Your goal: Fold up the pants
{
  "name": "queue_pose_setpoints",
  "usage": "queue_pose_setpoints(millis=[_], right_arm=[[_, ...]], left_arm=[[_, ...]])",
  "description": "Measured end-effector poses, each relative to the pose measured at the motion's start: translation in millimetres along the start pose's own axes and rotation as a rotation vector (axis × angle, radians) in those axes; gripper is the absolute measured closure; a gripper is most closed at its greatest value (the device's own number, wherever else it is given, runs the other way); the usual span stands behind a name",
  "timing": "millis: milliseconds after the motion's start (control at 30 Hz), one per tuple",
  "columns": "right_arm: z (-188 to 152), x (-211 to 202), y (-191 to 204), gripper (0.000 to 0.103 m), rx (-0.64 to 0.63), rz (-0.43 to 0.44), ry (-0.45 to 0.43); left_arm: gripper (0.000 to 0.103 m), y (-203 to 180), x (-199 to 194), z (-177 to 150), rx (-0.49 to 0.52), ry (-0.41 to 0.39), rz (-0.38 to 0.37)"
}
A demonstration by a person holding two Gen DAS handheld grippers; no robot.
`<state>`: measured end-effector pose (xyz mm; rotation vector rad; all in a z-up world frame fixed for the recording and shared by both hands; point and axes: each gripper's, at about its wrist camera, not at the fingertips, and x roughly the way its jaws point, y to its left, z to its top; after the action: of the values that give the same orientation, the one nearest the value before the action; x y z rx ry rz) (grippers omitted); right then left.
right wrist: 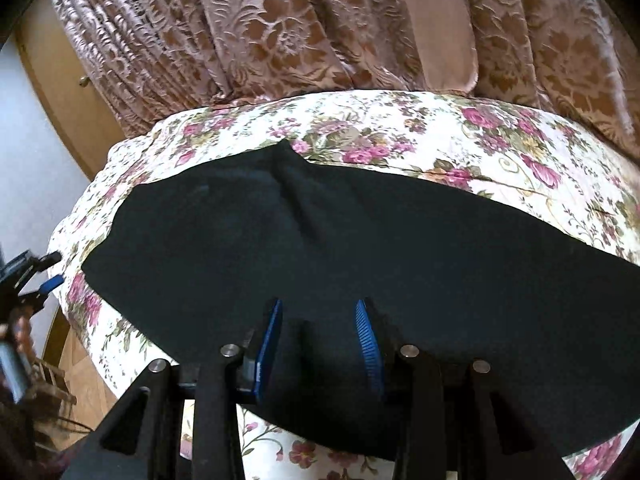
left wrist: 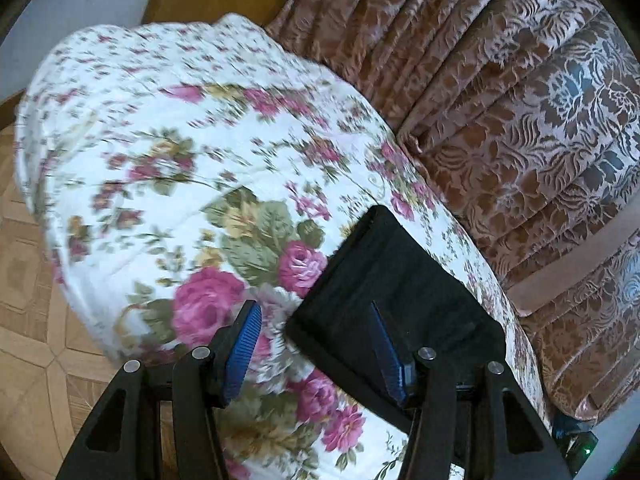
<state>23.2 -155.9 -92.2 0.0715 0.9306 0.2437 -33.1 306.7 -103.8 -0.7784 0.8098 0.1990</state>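
- The black pants (right wrist: 340, 240) lie spread flat across the floral bedspread (right wrist: 440, 136), laid out for folding.
- The right gripper (right wrist: 320, 332) hovers over their near edge, fingers apart, gripping nothing.
- The left gripper (left wrist: 316, 344) waits released by 1 end.
- Patterned curtains (right wrist: 280, 32) hang behind.

The setting is a private home, most likely a bedroom or living room. The indicators are a white quilted bedspread printed with pink roses and green leaves (left wrist: 168, 152) laid over a bed or sofa, heavy pleated brown-and-pink curtains with a raised floral pattern (left wrist: 500, 92) hanging directly behind it, and a light wooden parquet floor with a geometric inlay (left wrist: 28, 336). A brown wooden door with a small round knob (right wrist: 64, 76) stands beside the curtains.
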Motion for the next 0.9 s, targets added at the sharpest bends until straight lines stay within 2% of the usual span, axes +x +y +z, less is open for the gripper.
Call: queue_pose_setpoints(millis=[100,133,167,267,367,433,500,633,700,767,900], right_arm=[[-3,1,-1,0.061,0.001,-0.012,0.010],[-5,3,-2,0.061,0.007,-0.013,0.018],[-6,5,-3,0.061,0.014,-0.014,0.026],[-7,11,-4,0.061,0.020,-0.017,0.046],[-6,20,-4,0.061,0.016,-0.021,0.078],[-5,25,-3,0.061,0.013,-0.046,0.080],[-4,26,-2,0.061,0.018,-0.048,0.077],[-7,21,-1,0.061,0.022,-0.045,0.064],[-10,18,-3,0.061,0.035,-0.021,0.063],[-13,14,-3,0.061,0.030,-0.007,0.056],[-17,8,3,0.061,0.011,0.046,0.046]], left_arm=[[0.049,-4,17,0,0.006,0.044,-0.008],[0.062,-5,22,0,0.007,0.055,0.000],[0.081,-7,25,-2,0.018,0.057,0.007],[0.103,-19,22,-5,0.095,0.017,0.065],[0.103,-33,5,-8,0.171,-0.046,0.065],[0.103,-38,-1,-9,0.210,-0.057,0.067],[0.103,-37,5,-9,0.237,-0.039,0.123],[0.103,-19,10,-11,0.168,-0.002,0.113],[0.103,-12,2,-13,0.131,-0.009,0.062],[0.086,-7,-3,-14,0.105,-0.014,0.054],[0.076,7,0,-11,0.021,0.014,0.004]])
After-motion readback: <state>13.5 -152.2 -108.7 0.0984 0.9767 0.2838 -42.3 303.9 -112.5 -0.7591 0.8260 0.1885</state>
